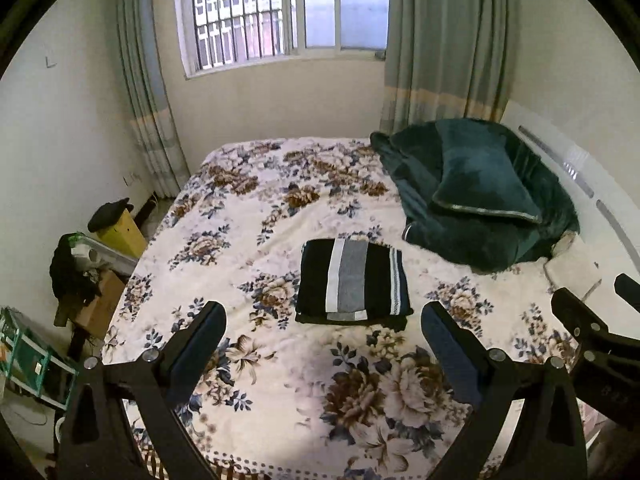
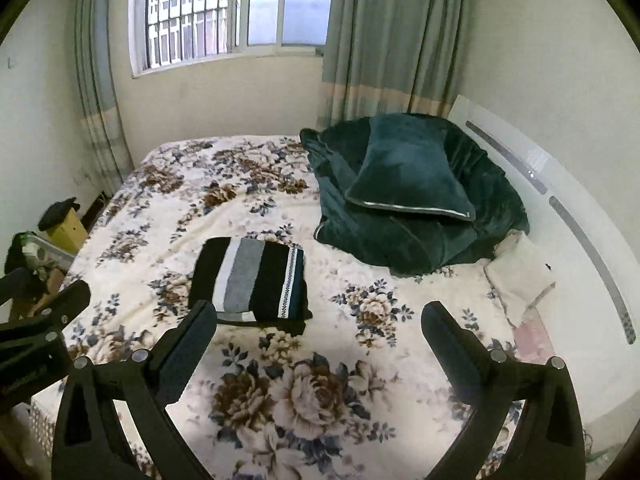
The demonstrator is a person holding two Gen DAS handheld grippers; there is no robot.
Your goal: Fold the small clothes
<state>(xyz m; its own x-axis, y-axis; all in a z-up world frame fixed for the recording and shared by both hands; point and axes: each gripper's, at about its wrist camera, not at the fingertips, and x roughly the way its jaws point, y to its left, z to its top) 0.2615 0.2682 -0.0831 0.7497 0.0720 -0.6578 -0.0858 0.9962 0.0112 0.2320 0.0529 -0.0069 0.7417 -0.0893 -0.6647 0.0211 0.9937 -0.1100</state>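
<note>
Nearest: my left gripper point(image 1: 324, 320), jaws spread wide, nothing between the pads, held above the floral bedspread point(image 1: 280, 392). My right gripper point(image 2: 320, 320) the same: jaws wide apart, holding nothing. Each shows at the edge of the other's view, off to the side, clear of the cloth.

Just beyond the fingertips: the striped garment point(image 1: 352, 280), folded into a neat rectangle, lying flat on the bedspread. Black with white and grey bands, a patterned white stripe near one edge. In the right wrist view it sits ahead and left of centre, my left finger overlapping its near corner in the picture; contact I cannot tell.

Farther, toward the headboard point(image 2: 560, 184): a heap of dark green blanket point(image 2: 400, 240) with a matching pillow point(image 2: 408, 176) on top.

Far wall: barred window point(image 1: 256, 12), grey-green curtains point(image 1: 440, 48) either side. Boxes and clutter point(image 1: 100, 264) beside the bed's left edge.
</note>
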